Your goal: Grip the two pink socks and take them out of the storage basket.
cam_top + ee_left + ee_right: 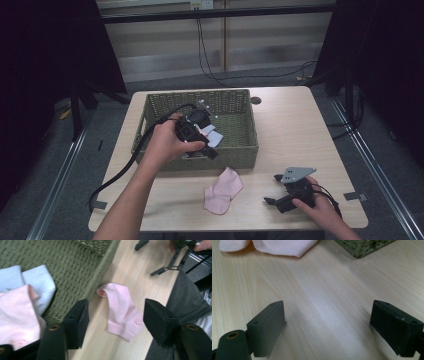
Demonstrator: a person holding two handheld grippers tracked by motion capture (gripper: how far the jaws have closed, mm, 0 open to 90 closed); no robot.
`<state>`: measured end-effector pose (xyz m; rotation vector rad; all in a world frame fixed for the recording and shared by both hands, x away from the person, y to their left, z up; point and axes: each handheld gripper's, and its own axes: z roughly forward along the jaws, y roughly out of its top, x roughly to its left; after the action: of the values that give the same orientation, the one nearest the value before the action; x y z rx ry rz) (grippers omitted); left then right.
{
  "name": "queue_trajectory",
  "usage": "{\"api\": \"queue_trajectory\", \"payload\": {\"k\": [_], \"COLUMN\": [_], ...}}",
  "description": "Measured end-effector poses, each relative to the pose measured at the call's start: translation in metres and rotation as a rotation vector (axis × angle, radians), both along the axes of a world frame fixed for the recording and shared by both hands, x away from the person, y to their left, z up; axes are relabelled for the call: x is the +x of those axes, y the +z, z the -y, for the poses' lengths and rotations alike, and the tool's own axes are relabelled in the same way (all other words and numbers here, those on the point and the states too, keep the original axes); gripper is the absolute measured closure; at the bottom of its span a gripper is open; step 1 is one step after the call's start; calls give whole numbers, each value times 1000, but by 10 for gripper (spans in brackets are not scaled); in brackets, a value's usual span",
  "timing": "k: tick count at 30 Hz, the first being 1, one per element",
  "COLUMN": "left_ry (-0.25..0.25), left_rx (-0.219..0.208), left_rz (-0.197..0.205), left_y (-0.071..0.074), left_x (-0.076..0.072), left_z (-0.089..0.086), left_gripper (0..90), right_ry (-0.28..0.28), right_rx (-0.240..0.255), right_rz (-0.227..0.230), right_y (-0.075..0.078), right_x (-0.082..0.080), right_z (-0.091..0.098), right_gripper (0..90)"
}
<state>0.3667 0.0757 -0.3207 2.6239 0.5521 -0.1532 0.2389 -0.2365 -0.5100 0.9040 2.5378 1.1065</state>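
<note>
A pink sock [223, 190] lies flat on the wooden table just in front of a green woven basket [235, 157]. My left gripper [207, 147] hovers over the basket's front edge, open and empty. In the left gripper view the pink sock [122, 312] shows beyond the spread jaws of the left gripper [117, 322]. Inside the basket lie a light blue sock [37, 285] and another pink sock [15, 312]. My right gripper [272, 189] rests low at the table's front right, open and empty, with its jaws pointing left toward the sock [274, 246].
The basket's corner [362, 246] stands beyond the right gripper [328, 327], with bare tabletop [324, 297] between. A cable [125, 165] trails from the left gripper over the table's left edge. A dark round hole [256, 100] sits at the table's back, and tape marks the front corners.
</note>
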Motion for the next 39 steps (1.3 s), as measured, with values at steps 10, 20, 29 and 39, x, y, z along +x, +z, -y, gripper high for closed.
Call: {"api": "queue_trajectory", "payload": {"k": [10,20,29,39], "left_ry": [81,212,268,310], "left_rx": [-16,2,21,89], "left_rz": [53,52,53,34], "left_y": [-7,-40,-65,-106], "left_x": [32,75,102,122], "left_z": [-10,-33,-33,-20], "left_gripper": [335,329,326,281], "right_ry": [1,-1,-2,-1], "right_rx": [1,2,1,1], "right_rz": [-1,-1,4,4], "right_y": [0,0,0,0], "right_x": [0,0,0,0], "right_z": [0,0,0,0], "right_gripper": [119,119,119,119]}}
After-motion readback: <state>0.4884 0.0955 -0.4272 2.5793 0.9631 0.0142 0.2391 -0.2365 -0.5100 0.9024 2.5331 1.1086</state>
